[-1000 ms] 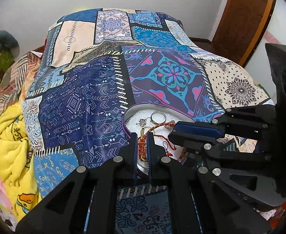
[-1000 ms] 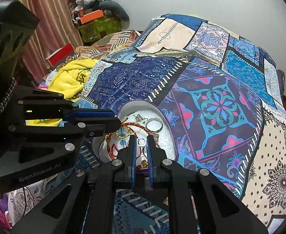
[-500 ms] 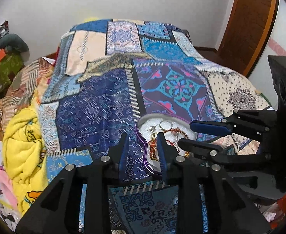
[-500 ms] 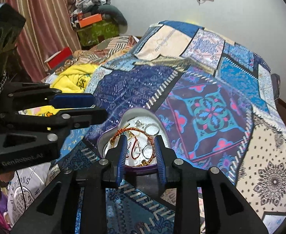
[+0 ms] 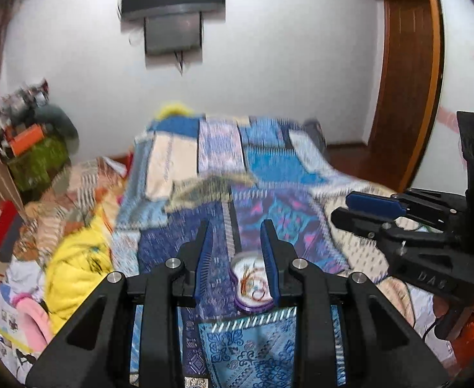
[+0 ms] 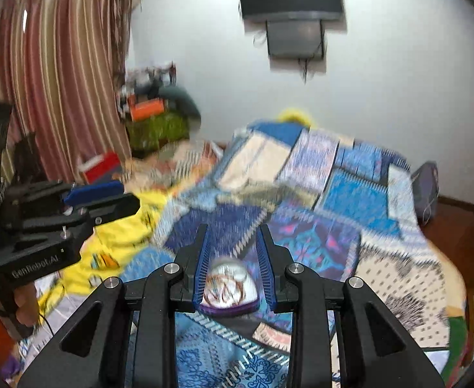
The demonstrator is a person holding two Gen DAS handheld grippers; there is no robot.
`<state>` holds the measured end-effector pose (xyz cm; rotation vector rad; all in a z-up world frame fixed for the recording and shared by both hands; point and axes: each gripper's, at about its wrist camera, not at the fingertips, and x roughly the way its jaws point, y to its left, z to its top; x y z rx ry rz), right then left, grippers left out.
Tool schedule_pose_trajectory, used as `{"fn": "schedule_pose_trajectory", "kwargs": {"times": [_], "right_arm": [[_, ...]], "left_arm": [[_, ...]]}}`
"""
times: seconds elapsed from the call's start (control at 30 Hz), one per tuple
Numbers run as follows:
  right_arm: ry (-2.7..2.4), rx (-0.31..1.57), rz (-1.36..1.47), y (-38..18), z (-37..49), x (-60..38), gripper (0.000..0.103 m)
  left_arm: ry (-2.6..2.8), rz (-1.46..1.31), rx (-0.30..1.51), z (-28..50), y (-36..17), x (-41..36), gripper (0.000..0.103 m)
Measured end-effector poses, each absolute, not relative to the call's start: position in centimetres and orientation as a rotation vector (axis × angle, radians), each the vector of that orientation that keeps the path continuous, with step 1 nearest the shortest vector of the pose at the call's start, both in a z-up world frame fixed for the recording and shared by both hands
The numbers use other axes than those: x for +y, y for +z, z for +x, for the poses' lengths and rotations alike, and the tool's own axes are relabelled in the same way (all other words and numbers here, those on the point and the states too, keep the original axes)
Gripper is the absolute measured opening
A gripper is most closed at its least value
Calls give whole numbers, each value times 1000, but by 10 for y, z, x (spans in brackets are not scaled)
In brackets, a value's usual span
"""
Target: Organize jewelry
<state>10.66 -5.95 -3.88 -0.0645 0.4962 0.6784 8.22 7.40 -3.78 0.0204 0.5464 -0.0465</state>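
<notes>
On the patchwork bedspread (image 5: 269,168), a purple-rimmed white tray (image 5: 251,305) of tangled red-gold jewelry (image 5: 253,286), both hand-held grippers spread, empty.

Purple-rimmed, white-lined jewelry box (image 5: 251,283) lies open on patchwork bedspread (image 5: 224,174) near bed's foot; tangle of red-gold bangles and chains (image 6: 225,287) inside, blurred.

– How are the tongs sitting?

– The left gripper (image 5: 237,242) is standing with its jaws spread wide and nothing between the pads. The right gripper (image 6: 232,245) is matching it, jaws parted and empty.

– And side by side?

– Yes, both pointing forward, apart from each other.
</notes>
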Motion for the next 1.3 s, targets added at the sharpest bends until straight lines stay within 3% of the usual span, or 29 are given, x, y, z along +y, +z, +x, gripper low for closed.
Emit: {"fn": "schedule_pose_trajectory", "kwargs": {"times": [0.07, 0.33, 0.47, 0.5, 0.53, 0.6, 0.73, 0.8, 1.3], "right_arm": [[679, 432, -36, -21, 91, -68, 26], [654, 238, 0, 21, 37, -85, 28], [613, 195, 16, 24, 26, -90, 61], [593, 181, 20, 25, 23, -92, 68], [580, 173, 22, 25, 22, -93, 72], [562, 160, 24, 25, 21, -93, 83], [529, 142, 26, 25, 17, -92, 95], [507, 132, 23, 24, 16, -92, 102], [518, 156, 21, 19, 13, -98, 102]], "left_arm": [[-29, 34, 474, 64, -21, 67, 30], [23, 23, 238, -3, 21, 44, 50], [66, -5, 178, -22, 28, 42, 60], [75, -12, 165, -26, 29, 43, 72], [83, -21, 152, -28, 29, 43, 82], [103, -41, 117, -36, 30, 45, 88], [150, -37, 104, -39, 31, 46, 101], [155, -38, 103, -41, 29, 46, 102], [155, -49, 135, -43, 21, 45, 102]]}}
